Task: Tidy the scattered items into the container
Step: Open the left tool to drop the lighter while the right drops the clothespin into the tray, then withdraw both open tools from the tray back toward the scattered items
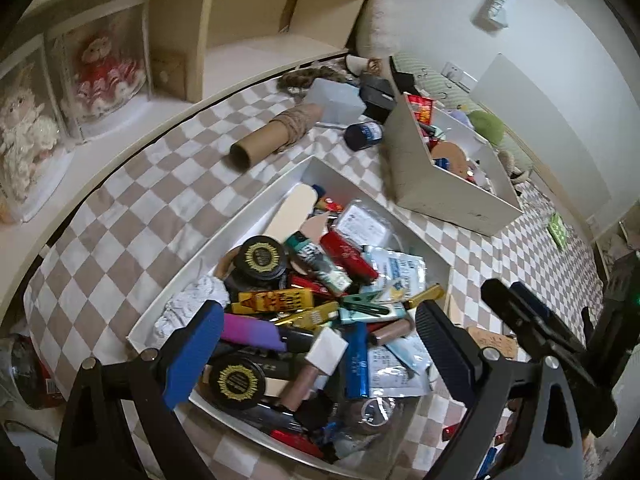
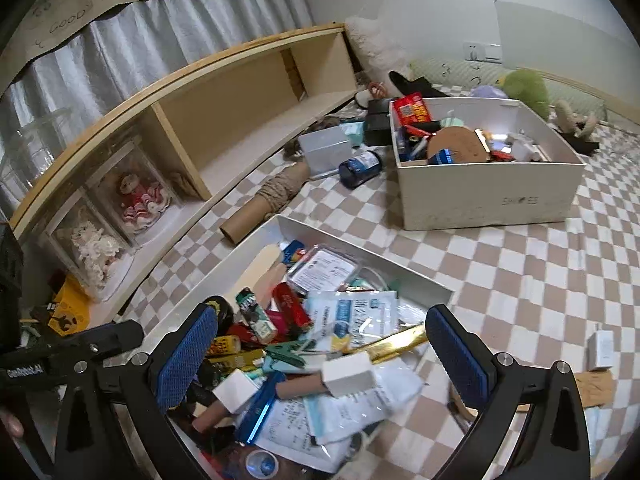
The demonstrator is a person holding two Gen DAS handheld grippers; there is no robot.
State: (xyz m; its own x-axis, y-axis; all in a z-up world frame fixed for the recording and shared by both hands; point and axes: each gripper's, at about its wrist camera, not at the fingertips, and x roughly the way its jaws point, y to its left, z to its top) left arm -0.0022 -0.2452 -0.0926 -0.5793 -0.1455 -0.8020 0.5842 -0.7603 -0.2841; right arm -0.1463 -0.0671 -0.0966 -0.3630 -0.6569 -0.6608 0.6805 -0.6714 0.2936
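A shallow white tray point(image 1: 256, 204) point(image 2: 416, 278) full of small items lies on the checkered cloth. It holds black round tins point(image 1: 262, 258), a purple tube point(image 1: 250, 330), a green clip point(image 1: 360, 304) point(image 2: 290, 354), a gold strip point(image 2: 396, 344) and paper packets point(image 2: 352, 316). My left gripper point(image 1: 320, 356) is open and empty over the tray's near end. My right gripper point(image 2: 322, 360) is open and empty above the same tray; a white block on a brown tube point(image 2: 348, 372) lies below it, blurred. Loose on the cloth are a cardboard tube with twine point(image 1: 276, 132) point(image 2: 264, 204) and a dark blue bottle point(image 1: 363, 134) point(image 2: 360, 167).
A taller white box point(image 1: 440, 188) point(image 2: 488, 192) with more items stands behind the tray. A wooden shelf point(image 1: 224, 36) point(image 2: 224, 120) with boxed dolls point(image 1: 106, 68) runs along the left. A translucent box point(image 2: 326, 150), a white charger point(image 2: 600, 348), a cork piece point(image 2: 594, 390) and plush toys point(image 2: 524, 88) lie around.
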